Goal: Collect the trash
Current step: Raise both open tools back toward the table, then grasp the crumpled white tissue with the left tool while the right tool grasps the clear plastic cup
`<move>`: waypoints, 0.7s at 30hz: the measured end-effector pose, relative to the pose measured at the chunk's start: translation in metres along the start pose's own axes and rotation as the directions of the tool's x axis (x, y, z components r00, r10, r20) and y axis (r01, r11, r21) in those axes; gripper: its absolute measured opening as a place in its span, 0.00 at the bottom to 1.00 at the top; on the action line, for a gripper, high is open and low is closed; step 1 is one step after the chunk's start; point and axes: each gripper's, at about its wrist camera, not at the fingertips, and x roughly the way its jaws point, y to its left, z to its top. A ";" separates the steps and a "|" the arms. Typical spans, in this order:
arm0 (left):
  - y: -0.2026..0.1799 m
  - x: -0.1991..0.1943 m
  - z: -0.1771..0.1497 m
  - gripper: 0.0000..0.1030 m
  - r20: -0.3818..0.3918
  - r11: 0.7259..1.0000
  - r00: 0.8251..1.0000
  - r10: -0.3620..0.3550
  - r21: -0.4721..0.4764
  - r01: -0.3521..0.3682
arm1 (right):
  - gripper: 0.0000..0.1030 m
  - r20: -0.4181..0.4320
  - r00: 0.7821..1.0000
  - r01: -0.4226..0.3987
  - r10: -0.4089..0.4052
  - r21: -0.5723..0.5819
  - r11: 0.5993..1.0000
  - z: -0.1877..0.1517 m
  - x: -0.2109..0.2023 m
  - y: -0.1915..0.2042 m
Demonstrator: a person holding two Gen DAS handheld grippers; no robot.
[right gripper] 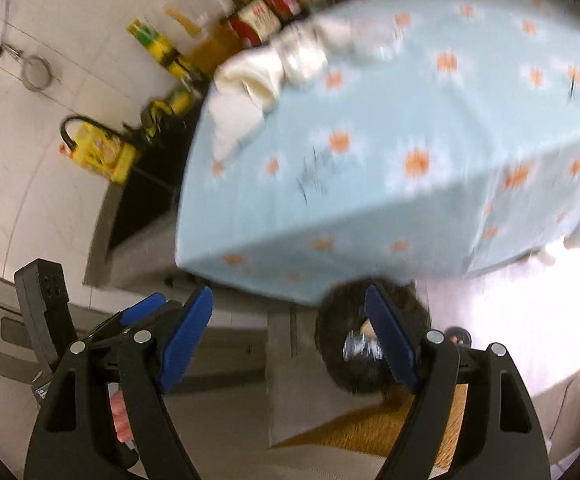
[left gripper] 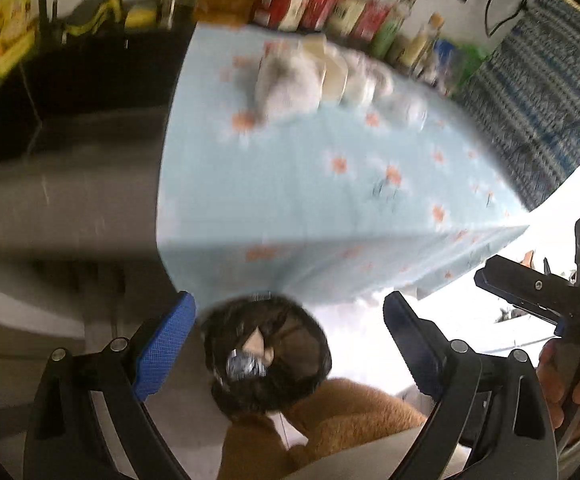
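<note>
Below me on the floor, near the table's near edge, stands a bin lined with a black bag (left gripper: 266, 354), and something crumpled and silvery (left gripper: 244, 364) already lies inside it with a pale scrap. My left gripper (left gripper: 290, 344) hangs above it with its jaws wide and nothing between the blue pads; my right gripper (right gripper: 290, 340) is likewise spread wide and empty. On the table with the light blue flowered cloth (left gripper: 309, 184), towards its far side, sits a heap of whitish crumpled stuff (left gripper: 313, 76), paper or wrappers as far as the blur lets me judge, just in front of a row of bottles and jars (left gripper: 329, 4). I judge that I am between pieces: one lot is in the bin, the heap is not yet collected. My next move calls for reaching across to that far heap, closing on one piece without nudging the bottles behind it.
</note>
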 end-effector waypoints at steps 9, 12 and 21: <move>-0.011 -0.023 0.062 0.90 0.118 0.996 0.993 0.012 0.082 -0.022 | 0.76 0.152 0.988 0.044 -0.037 -0.042 0.998 0.059 -0.034 0.004; -0.012 -0.017 0.082 0.90 0.141 0.996 0.990 0.024 0.078 -0.035 | 0.76 0.180 0.982 0.070 -0.057 -0.064 0.996 0.082 -0.038 -0.001; -0.014 0.015 0.134 0.90 0.119 0.994 0.990 0.073 0.072 -0.082 | 0.76 0.153 0.986 0.077 -0.062 -0.089 0.993 0.150 -0.017 -0.034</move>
